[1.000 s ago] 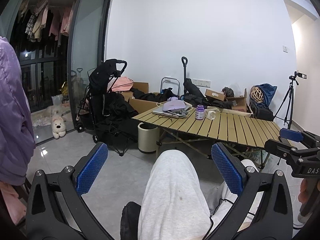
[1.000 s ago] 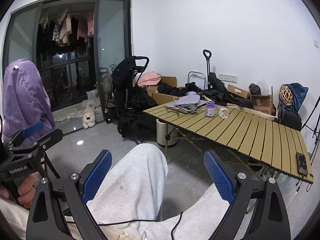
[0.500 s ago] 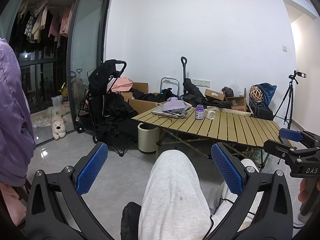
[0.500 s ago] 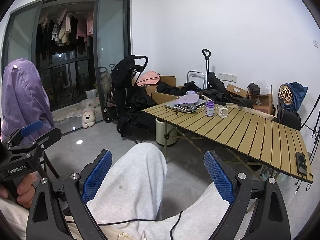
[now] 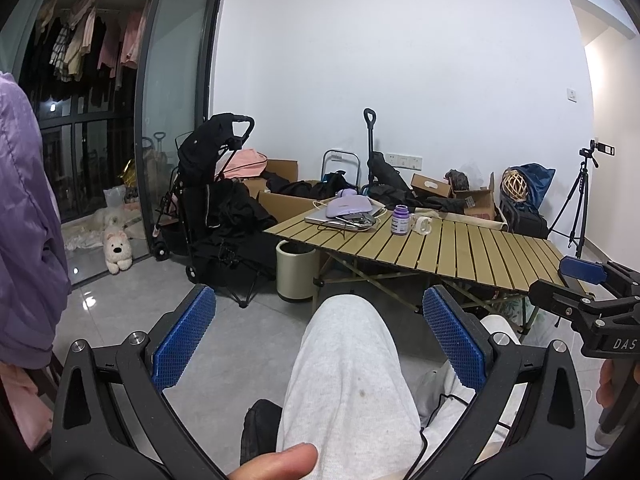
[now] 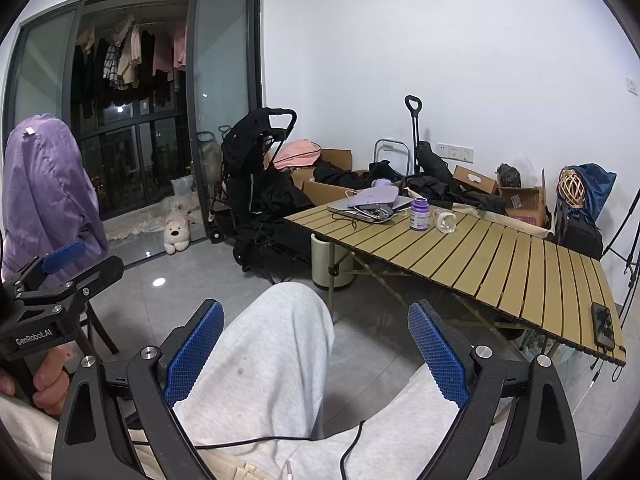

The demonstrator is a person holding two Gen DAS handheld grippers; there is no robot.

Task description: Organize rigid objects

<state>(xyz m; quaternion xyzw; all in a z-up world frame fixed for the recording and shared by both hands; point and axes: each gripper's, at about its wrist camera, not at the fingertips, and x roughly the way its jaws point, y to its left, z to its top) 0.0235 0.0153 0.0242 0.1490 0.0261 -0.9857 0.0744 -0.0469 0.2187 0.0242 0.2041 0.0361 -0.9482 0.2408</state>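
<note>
Left wrist view: your left tongs (image 5: pixel 318 336) gape wide, holding nothing, over your grey-trousered knee (image 5: pixel 344 360). Beyond it, the slatted bench (image 5: pixel 460 252) carries a purple bottle (image 5: pixel 400 220), a white cup (image 5: pixel 423 225) just beside it, and a laptop (image 5: pixel 340 222) under a lilac item. A bin (image 5: pixel 295 276) stands under the bench's near corner.

Right wrist view: your right tongs (image 6: pixel 316 354) are likewise spread and empty. A phone (image 6: pixel 603 325) lies at the bench's near end, well apart from the bottle; a stroller (image 6: pixel 256 184) stands left.

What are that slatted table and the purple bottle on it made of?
The slatted table looks like matte yellowish metal or wood-look slats, laid in even strips over thin crossed legs; I cannot tell which. The purple bottle seems to be smooth plastic with a paper label and a screw cap.
</note>
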